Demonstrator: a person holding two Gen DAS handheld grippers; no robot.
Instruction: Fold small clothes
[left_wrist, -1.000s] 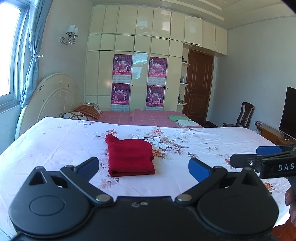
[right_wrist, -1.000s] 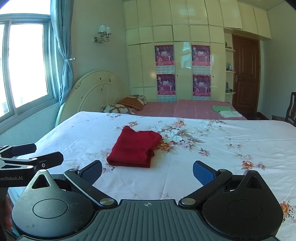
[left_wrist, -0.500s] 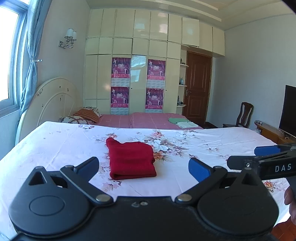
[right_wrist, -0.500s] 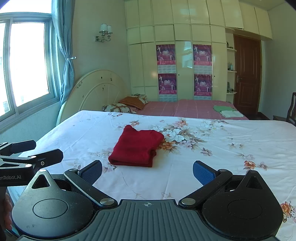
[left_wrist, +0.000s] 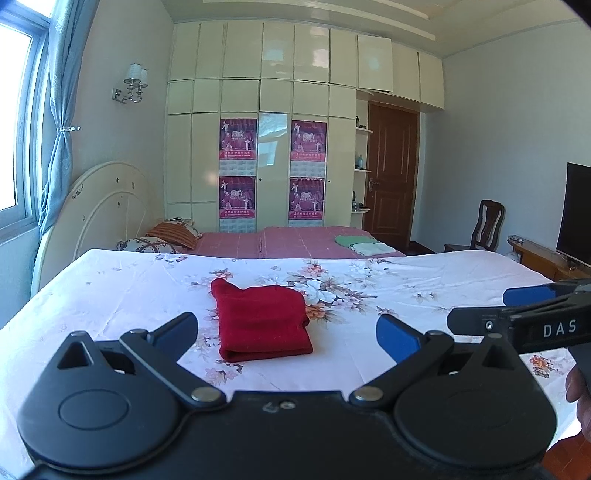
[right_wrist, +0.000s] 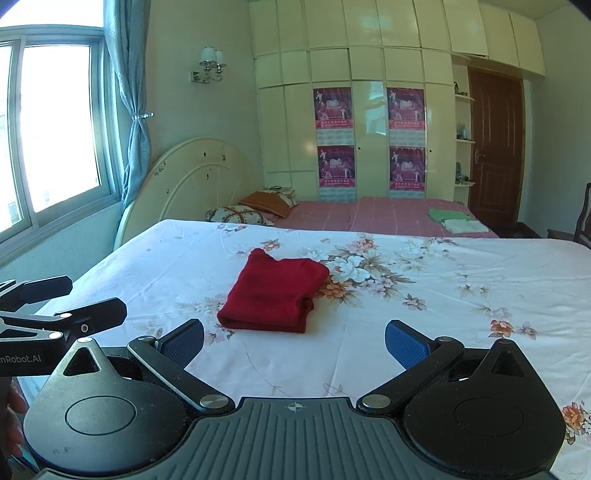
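Observation:
A red garment (left_wrist: 262, 323) lies folded into a compact rectangle on the white floral bedsheet (left_wrist: 110, 288); it also shows in the right wrist view (right_wrist: 275, 295). My left gripper (left_wrist: 286, 332) is open and empty, held back from the garment near the bed's front edge. My right gripper (right_wrist: 293, 341) is open and empty too, held in front of the garment and apart from it. Each gripper shows at the side of the other's view: the right one (left_wrist: 517, 317) and the left one (right_wrist: 62, 314).
A second bed with a pink cover (left_wrist: 295, 242) stands behind, with pillows (left_wrist: 173, 234) and folded green and white cloths (left_wrist: 362, 244). A wardrobe wall, a door (left_wrist: 391, 173), a chair (left_wrist: 487, 221) and a TV (left_wrist: 578, 214) are further off.
Both grippers have tilted up and drawn back slightly, so the garment sits a little lower in both views. The garment has not moved. Both grippers stay open.

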